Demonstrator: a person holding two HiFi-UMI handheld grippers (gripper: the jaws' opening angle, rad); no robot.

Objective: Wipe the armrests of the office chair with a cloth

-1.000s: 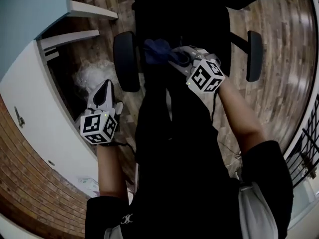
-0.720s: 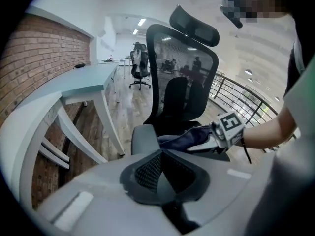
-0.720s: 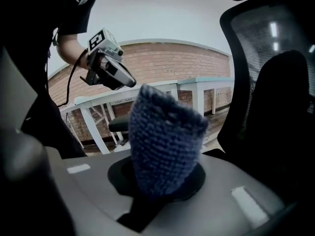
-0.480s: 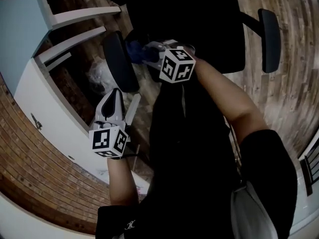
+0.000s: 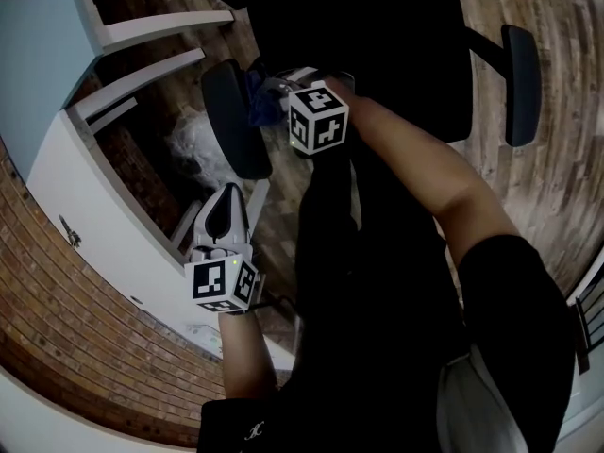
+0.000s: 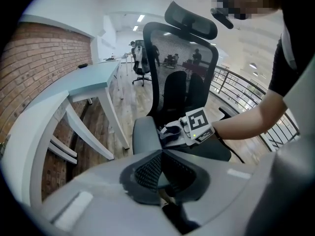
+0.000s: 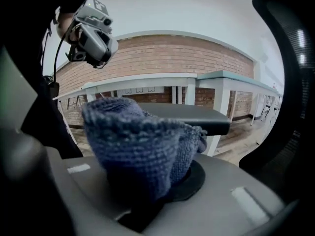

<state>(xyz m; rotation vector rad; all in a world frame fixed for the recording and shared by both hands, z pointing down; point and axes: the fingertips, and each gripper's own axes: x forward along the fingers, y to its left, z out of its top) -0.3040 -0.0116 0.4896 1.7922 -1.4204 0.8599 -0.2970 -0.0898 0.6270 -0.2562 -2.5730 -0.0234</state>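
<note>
The black office chair (image 6: 181,68) stands in front of me. My right gripper (image 5: 271,93) is shut on a bunched blue cloth (image 7: 142,141), which it holds at the inner edge of the chair's left armrest (image 5: 236,116). That armrest's dark pad (image 7: 193,114) runs just behind the cloth in the right gripper view. The other armrest (image 5: 521,83) is out at the far right, untouched. My left gripper (image 5: 225,194) hangs shut and empty below the left armrest, apart from it. The right gripper's fingertips are hidden by the cloth.
A white desk (image 6: 81,82) with slanted legs stands close to the left of the chair, before a brick wall (image 5: 57,347). The floor is wood planks (image 5: 557,187). A pale crumpled bag (image 5: 193,144) lies under the desk. A railing (image 6: 231,82) runs behind the chair.
My right gripper has carried the cloth leftwards from the seat to the left armrest's edge. My left gripper has drawn back towards my body, lower in the head view.
</note>
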